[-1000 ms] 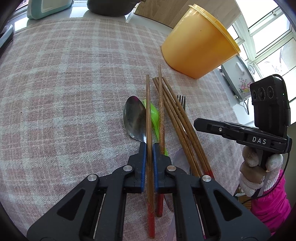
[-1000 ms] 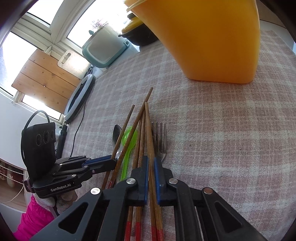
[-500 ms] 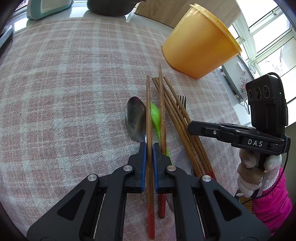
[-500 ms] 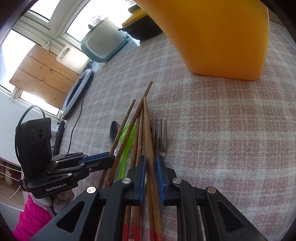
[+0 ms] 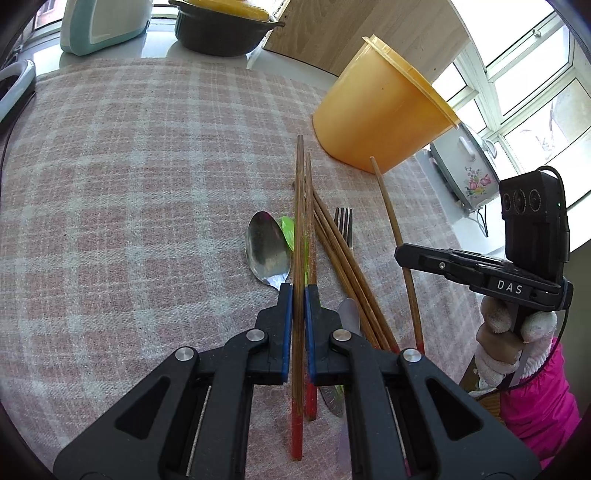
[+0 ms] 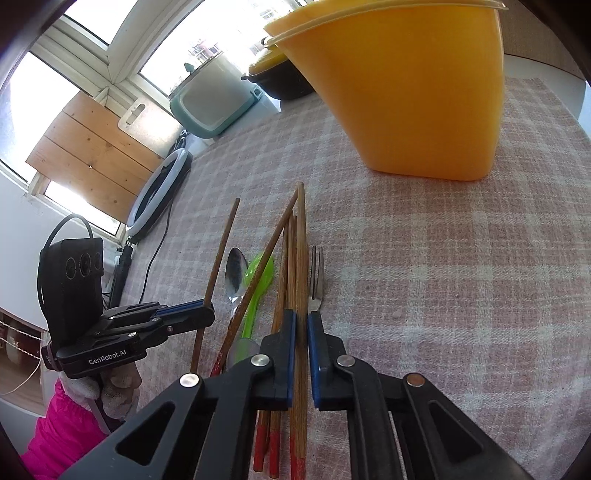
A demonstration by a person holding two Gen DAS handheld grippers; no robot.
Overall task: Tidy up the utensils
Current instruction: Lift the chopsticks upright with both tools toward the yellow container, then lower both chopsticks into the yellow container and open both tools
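Two grippers are seen, each clamped on a single wooden chopstick. In the left wrist view the left gripper [image 5: 298, 291] has its blue-lined jaws pinched on a red-tipped chopstick [image 5: 297, 229], which runs straight ahead between them, much as it did a second ago. Beneath and beside it, on the pink checked tablecloth [image 5: 129, 206], lie a metal spoon [image 5: 266, 248], a green plastic spoon [image 5: 288, 229], a bundle of remaining chopsticks [image 5: 340, 254] and a fork [image 5: 344, 225].

To the right, the right gripper [image 5: 400, 254] is held by a gloved hand [image 5: 509, 332], and the chopstick it grips [image 5: 391, 229] is now raised clear of the bundle and tilted up towards the tub; a second ago it was still lying among the others. In the right wrist view the right gripper [image 6: 301, 321] is closed on that chopstick [image 6: 302, 258], and the left gripper [image 6: 207, 314] is seen at the left with its own stick [image 6: 221, 251] lifted above the spoons.

Farther off, the orange plastic tub [image 5: 373, 110] stands upright on the cloth, apart from the utensils and with nothing visible in it. Beyond the cloth's edge a dark pot with a yellow lid [image 5: 221, 26] and a pale teal appliance [image 5: 103, 18] are set on the counter
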